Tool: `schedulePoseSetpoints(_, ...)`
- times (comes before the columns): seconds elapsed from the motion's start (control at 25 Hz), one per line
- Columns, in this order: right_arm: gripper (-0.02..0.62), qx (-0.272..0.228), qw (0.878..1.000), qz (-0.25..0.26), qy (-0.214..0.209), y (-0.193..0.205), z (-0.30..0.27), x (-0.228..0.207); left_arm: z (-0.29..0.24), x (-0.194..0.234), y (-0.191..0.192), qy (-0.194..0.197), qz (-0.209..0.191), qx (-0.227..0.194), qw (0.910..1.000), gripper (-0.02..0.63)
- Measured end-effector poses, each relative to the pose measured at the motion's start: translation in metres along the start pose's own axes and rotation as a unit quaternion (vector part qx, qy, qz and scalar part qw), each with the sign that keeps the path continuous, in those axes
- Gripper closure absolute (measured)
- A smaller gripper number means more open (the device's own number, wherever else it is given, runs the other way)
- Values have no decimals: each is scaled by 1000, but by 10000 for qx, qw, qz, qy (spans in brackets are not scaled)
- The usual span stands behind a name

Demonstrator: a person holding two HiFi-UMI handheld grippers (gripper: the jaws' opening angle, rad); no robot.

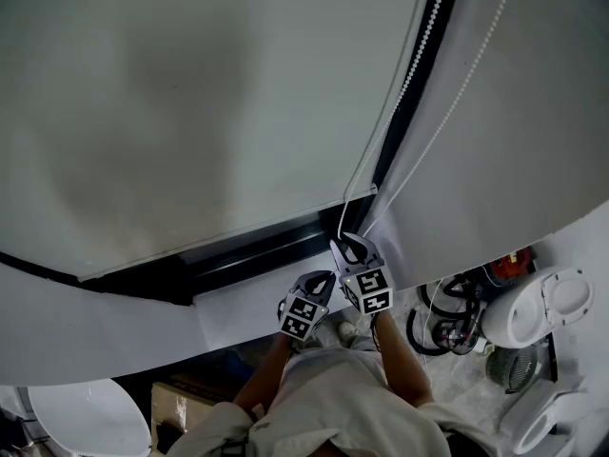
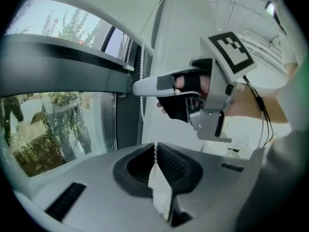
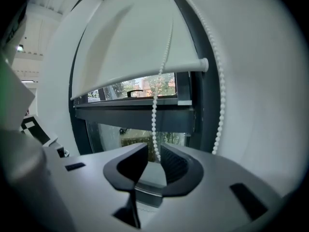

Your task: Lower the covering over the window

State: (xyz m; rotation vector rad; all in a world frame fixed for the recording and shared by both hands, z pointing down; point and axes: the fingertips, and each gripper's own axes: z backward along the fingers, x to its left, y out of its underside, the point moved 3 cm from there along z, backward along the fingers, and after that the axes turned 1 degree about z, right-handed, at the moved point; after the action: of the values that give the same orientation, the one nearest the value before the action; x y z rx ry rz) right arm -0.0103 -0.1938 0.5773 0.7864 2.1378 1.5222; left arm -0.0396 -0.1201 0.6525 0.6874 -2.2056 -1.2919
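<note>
The white roller blind (image 1: 190, 93) covers most of the window, and its bottom bar (image 1: 228, 237) hangs just above the dark lower frame (image 1: 257, 260). A white bead chain (image 1: 419, 55) runs down the blind's right side to both grippers. My left gripper (image 2: 156, 154) is shut on the bead chain (image 2: 155, 151); in the head view it (image 1: 322, 280) sits low beside the right one. My right gripper (image 3: 153, 154) stands open, with the chain (image 3: 154, 124) hanging loose between its pads. A second strand (image 3: 219, 105) hangs further right. The right gripper (image 1: 350, 248) is the higher one.
Glass below the blind's bar (image 3: 140, 79) shows trees outside. A white wall (image 1: 533, 141) lies right of the window. On the floor at lower right are coiled cables (image 1: 452, 322) and white appliances (image 1: 542, 303). A cardboard box (image 1: 181, 403) sits lower left.
</note>
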Motion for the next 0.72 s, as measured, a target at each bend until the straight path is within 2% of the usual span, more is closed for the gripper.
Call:
schedulePoseSetpoints(0.12, 480, -73, 9999, 122, 47, -6, 9, 3, 5, 3, -2, -75, 25, -149, 9999, 584)
schedulePoseSetpoints(0.2, 462, -139, 9996, 208, 114, -11, 17, 5, 11, 6, -5, -137, 52, -254, 9996, 558)
schedulePoseSetpoints(0.28, 462, -251, 9992, 250, 172, -18, 25, 7, 17, 8, -11, -192, 104, -373, 9991, 518)
schedulePoseSetpoints(0.36, 486, -355, 9988, 264, 212, -23, 34, 7, 24, 11, -18, -262, 124, -518, 9982, 515)
schedulePoseSetpoints(0.72, 494, -673, 9967, 337, 290, -45, 69, 14, 61, 13, -72, -525, -138, -1315, 9898, 515)
